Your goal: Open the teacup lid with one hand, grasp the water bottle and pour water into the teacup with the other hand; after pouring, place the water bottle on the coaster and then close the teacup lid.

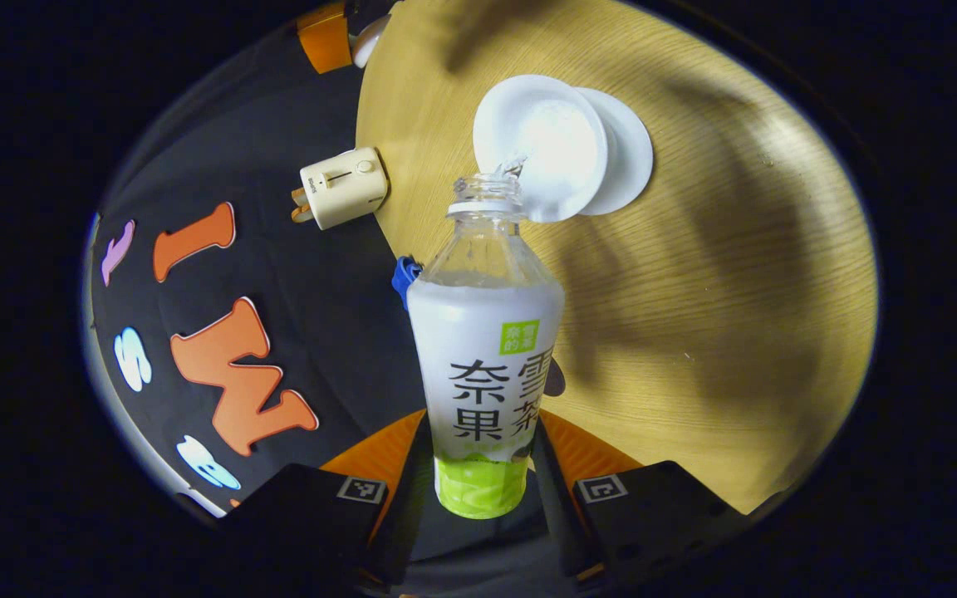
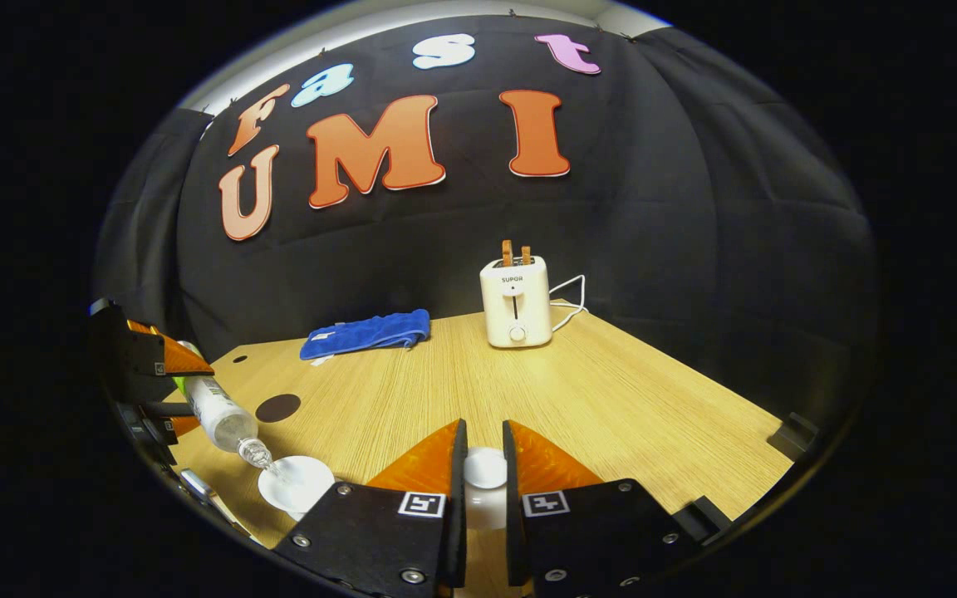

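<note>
Pouring is under way: the water bottle (image 1: 485,365) is tilting forward with its open neck over the white teacup (image 1: 547,149), and a thin stream is running from the mouth into the cup. The teacup is sitting on a white saucer (image 1: 632,154) on the wooden surface (image 1: 736,291), and the neck is hanging just above the near rim, probably so that the water falls inside and does not splash.

The left gripper (image 1: 483,465) is holding the bottle low on its body, its orange fingers (image 1: 379,457) pressing on either side near the green base; that low hold is leaving the neck free to reach over the cup. In the right gripper view the same bottle (image 2: 217,415) is slanting down toward the cup (image 2: 296,483) at the left.

The right gripper (image 2: 484,477) is keeping the white teacup lid (image 2: 485,469) between its narrow fingers (image 2: 424,465), held off to the side and clear of the stream, ready for closing later.

A dark round coaster (image 2: 277,408) is lying on the surface near the bottle, bare and waiting for it. Farther back a blue cloth (image 2: 366,332) and a white toaster (image 2: 515,301) are sitting well apart from the work.
</note>
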The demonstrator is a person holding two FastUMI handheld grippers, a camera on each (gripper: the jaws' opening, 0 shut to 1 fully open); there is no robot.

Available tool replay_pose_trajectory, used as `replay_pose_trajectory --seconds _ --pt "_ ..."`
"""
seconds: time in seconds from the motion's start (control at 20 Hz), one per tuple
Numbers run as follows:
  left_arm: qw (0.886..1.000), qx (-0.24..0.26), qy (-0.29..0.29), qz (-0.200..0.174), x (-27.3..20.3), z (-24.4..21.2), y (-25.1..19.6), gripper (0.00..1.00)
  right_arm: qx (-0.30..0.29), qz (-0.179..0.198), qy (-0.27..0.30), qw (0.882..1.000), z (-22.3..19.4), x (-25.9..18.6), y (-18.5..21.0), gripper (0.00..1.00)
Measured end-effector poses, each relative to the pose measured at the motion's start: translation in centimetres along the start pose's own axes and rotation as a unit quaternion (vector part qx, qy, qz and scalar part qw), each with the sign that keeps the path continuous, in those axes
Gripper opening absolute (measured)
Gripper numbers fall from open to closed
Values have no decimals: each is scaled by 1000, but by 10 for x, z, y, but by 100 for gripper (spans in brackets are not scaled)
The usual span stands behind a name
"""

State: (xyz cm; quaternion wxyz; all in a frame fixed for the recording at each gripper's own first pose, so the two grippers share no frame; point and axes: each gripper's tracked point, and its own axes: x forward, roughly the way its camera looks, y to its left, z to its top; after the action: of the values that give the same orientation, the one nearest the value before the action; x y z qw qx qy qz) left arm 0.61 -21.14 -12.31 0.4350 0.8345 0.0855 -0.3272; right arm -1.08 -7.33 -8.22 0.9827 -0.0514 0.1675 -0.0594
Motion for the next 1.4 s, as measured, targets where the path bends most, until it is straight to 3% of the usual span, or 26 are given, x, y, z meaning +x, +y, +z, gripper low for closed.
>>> replay_pose_trajectory --seconds 0.3,0.35,0.4,0.55,0.9,1.2,1.35,1.4 --pt "999 46 8 17 -5 4 23 66 1 -3 -1 1000 1 -1 -4 19" --pt "998 54 9 20 -5 5 26 71 1 -3 -1 1000 0 -1 -4 19" --pt "998 61 10 23 -6 6 29 66 2 -4 -1 1000 1 -1 -5 19" --pt "994 93 16 46 -9 9 40 67 4 -6 -1 1000 2 0 -8 19" --pt "991 122 18 43 -10 11 37 66 6 -10 0 1000 0 0 -13 19" --pt "996 85 -1 17 -1 14 22 66 9 -14 3 1000 -1 1 -16 19" --pt "998 -14 -31 -53 -3 23 -18 65 13 -15 1 1000 1 0 -18 19" --pt "996 -46 -43 -61 -5 28 -22 64 14 -15 2 1000 0 1 -18 19"
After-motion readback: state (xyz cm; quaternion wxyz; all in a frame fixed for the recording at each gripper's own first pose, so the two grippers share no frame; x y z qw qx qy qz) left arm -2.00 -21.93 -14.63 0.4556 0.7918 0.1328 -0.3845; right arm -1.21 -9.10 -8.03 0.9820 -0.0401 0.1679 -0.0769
